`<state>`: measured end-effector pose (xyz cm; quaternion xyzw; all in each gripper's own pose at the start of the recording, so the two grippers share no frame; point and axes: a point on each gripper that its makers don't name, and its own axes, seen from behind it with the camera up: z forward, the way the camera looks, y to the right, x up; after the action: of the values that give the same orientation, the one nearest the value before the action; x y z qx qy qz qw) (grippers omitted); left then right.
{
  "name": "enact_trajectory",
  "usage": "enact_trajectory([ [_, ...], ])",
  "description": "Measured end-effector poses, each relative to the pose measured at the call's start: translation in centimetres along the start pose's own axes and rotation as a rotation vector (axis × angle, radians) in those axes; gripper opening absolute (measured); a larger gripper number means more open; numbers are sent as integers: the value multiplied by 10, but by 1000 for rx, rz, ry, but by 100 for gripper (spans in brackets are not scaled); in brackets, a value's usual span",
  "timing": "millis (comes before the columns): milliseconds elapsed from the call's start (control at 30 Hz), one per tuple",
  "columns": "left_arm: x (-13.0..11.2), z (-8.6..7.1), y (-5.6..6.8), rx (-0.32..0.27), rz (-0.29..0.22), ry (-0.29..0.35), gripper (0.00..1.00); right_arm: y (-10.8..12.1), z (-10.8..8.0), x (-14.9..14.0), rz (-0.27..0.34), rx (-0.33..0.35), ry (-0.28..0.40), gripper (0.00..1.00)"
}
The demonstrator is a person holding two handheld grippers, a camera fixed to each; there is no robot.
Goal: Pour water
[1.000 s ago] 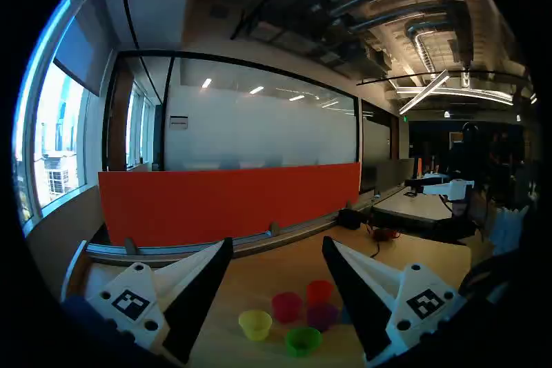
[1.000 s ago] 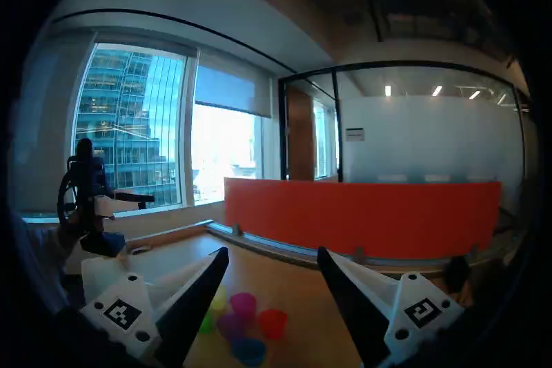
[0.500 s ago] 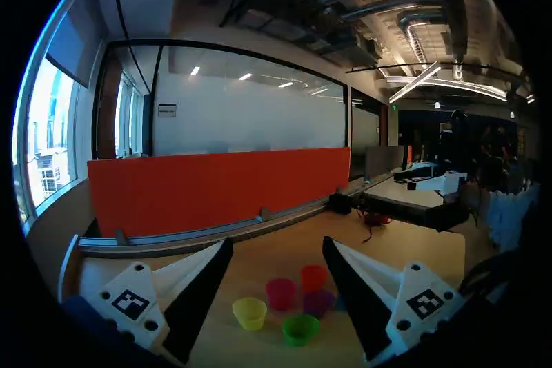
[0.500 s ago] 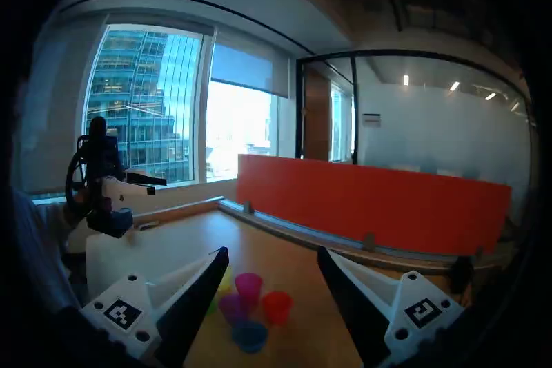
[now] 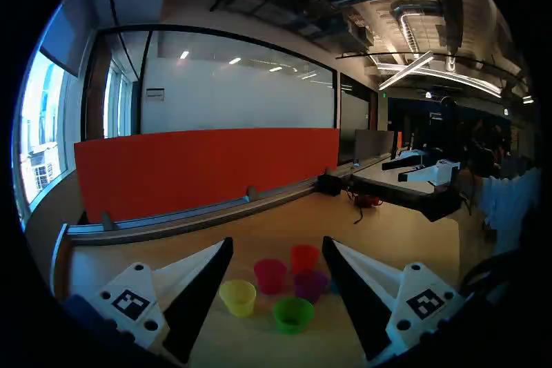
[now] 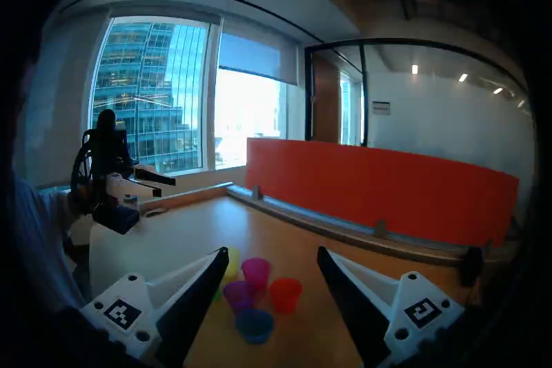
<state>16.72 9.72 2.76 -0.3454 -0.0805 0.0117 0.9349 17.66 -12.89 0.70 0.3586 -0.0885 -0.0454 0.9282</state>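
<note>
Six small plastic cups stand upright in a tight cluster on the wooden worktop (image 5: pixel 407 244), just ahead of both hand-held grippers. In the left gripper view the yellow cup (image 5: pixel 238 297) and the green cup (image 5: pixel 293 314) are nearest, with the pink cup (image 5: pixel 270 275), the purple cup (image 5: pixel 310 285) and the red cup (image 5: pixel 304 258) behind them. The blue cup (image 5: pixel 334 287) peeks out beside the purple one, mostly hidden by a finger. The mouths of the yellow and green cups face the camera, but whether any cup holds water cannot be told.

The left hand-held gripper (image 5: pixel 276 239) hangs above the cluster with its fingers spread wide – nothing between them. The right hand-held gripper (image 6: pixel 272 250) is just as wide open and holds nothing. From its side the blue cup (image 6: pixel 254 325) is nearest, and the purple (image 6: pixel 239 295), red (image 6: pixel 285 294) and pink (image 6: pixel 256 273) cups sit behind it. An orange-red partition (image 5: pixel 207 164) runs along the far edge of the worktop.
</note>
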Motion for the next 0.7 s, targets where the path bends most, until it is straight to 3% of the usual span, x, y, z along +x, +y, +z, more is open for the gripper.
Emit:
enact_trajectory([
  [700, -65, 18, 11, -63, 10, -95, 96, -15, 16, -70, -14, 61, -114, 100],
])
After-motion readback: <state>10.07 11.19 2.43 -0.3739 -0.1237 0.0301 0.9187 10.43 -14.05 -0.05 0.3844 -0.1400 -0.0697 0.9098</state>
